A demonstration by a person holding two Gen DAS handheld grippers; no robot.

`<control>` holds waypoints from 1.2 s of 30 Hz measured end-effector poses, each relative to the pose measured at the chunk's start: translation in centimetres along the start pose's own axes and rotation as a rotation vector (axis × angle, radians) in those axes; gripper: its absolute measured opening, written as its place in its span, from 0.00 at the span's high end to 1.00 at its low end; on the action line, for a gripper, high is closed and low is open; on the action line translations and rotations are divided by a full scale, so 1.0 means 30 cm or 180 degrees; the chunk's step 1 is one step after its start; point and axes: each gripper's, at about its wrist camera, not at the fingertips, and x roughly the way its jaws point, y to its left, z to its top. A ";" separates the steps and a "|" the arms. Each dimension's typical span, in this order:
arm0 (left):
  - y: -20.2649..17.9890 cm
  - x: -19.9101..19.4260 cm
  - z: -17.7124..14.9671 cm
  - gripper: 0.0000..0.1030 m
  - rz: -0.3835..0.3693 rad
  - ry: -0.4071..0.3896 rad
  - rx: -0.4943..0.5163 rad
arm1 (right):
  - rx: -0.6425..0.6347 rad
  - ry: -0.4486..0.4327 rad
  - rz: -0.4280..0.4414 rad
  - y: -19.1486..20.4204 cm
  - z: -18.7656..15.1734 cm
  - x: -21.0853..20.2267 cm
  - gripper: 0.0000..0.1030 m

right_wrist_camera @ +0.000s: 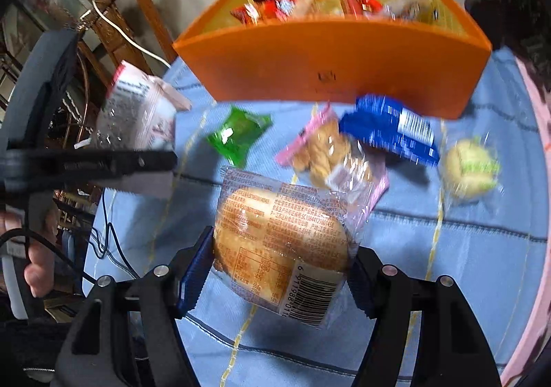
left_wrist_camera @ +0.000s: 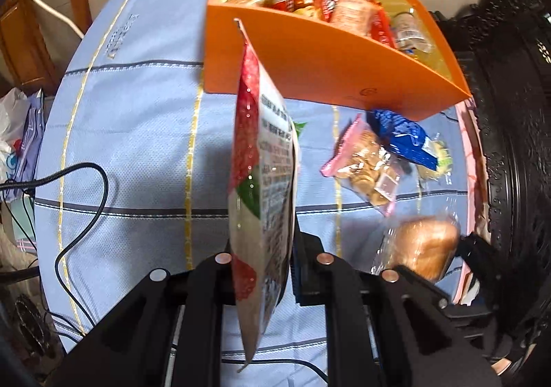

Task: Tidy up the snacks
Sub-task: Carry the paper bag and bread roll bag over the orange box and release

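The left claw (left_wrist_camera: 265, 259), pressed together on a light, limp snack pouch (left_wrist_camera: 261, 159), and the right claw (right_wrist_camera: 275, 270), pinching a soft, crushable wrapped bun (right_wrist_camera: 282, 242), hold both above the bench (right_wrist_camera: 447, 249) before the orange box (right_wrist_camera: 330, 73); grip gently.

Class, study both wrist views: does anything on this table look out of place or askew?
Yes: a blue packet lies partly on top of the pink biscuit bag in front of the orange box.
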 end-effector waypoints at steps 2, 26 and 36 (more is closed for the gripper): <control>-0.009 -0.016 -0.007 0.87 0.0001 -0.0022 0.0024 | -0.0020 -0.0045 -0.0019 0.000 0.014 -0.034 0.32; -0.222 -0.202 0.261 0.86 0.0369 -0.0584 0.0434 | -0.0026 -0.0796 -0.0284 -0.154 0.379 -0.285 0.32; -0.256 -0.203 0.399 0.86 0.0483 -0.0688 0.0444 | -0.0006 -0.0938 -0.0409 -0.210 0.528 -0.275 0.32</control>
